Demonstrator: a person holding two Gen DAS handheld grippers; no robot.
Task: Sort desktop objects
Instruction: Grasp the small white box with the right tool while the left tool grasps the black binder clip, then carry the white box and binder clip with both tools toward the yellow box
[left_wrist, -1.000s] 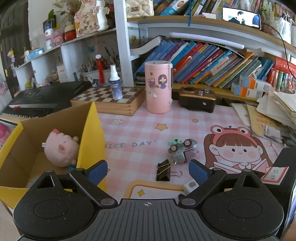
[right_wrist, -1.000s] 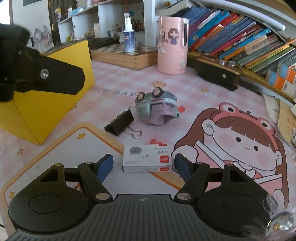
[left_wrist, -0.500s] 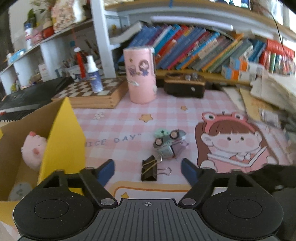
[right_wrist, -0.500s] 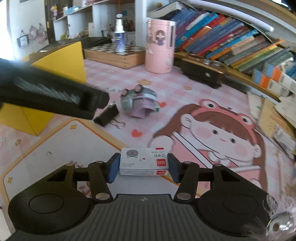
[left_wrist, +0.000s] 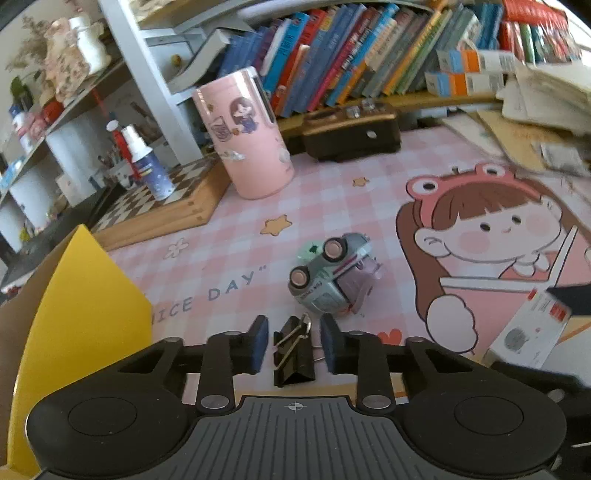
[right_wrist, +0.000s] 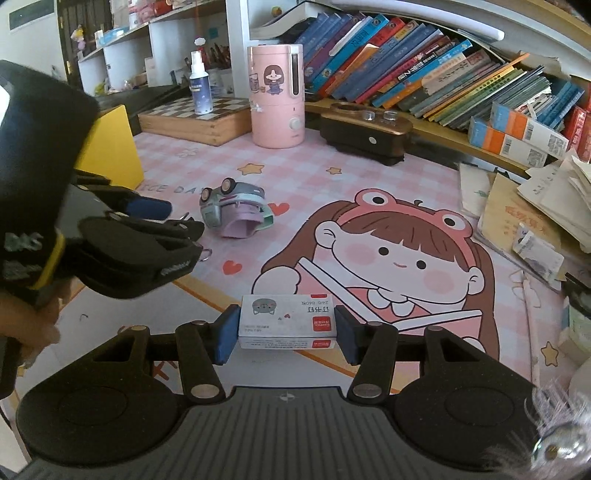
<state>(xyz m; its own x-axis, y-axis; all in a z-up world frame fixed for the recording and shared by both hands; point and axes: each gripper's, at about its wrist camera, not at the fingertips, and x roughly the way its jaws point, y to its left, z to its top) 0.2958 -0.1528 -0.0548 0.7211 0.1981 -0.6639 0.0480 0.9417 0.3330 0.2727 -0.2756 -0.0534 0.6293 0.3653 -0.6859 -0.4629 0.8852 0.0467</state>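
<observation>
A black binder clip (left_wrist: 294, 352) lies on the pink desk mat between the fingers of my left gripper (left_wrist: 294, 345), which is open around it with gaps on both sides. A grey toy car (left_wrist: 330, 280) lies overturned just beyond it; it also shows in the right wrist view (right_wrist: 236, 212). My right gripper (right_wrist: 287, 330) is shut on a white staple box (right_wrist: 287, 326) and holds it above the mat. The same box shows at the right of the left wrist view (left_wrist: 528, 334). The left gripper shows at the left of the right wrist view (right_wrist: 177, 230).
A yellow cardboard box (left_wrist: 85, 317) stands at the left. A pink humidifier (left_wrist: 245, 134), a chessboard box (left_wrist: 162, 206) with a spray bottle (left_wrist: 146, 162), and a dark wooden box (left_wrist: 351, 134) stand at the back. Bookshelf behind; paper stacks (right_wrist: 546, 206) at the right.
My left gripper has moved forward and down over the binder clip and narrowed around it. My right gripper closed on the staple box and lifted it off the mat.
</observation>
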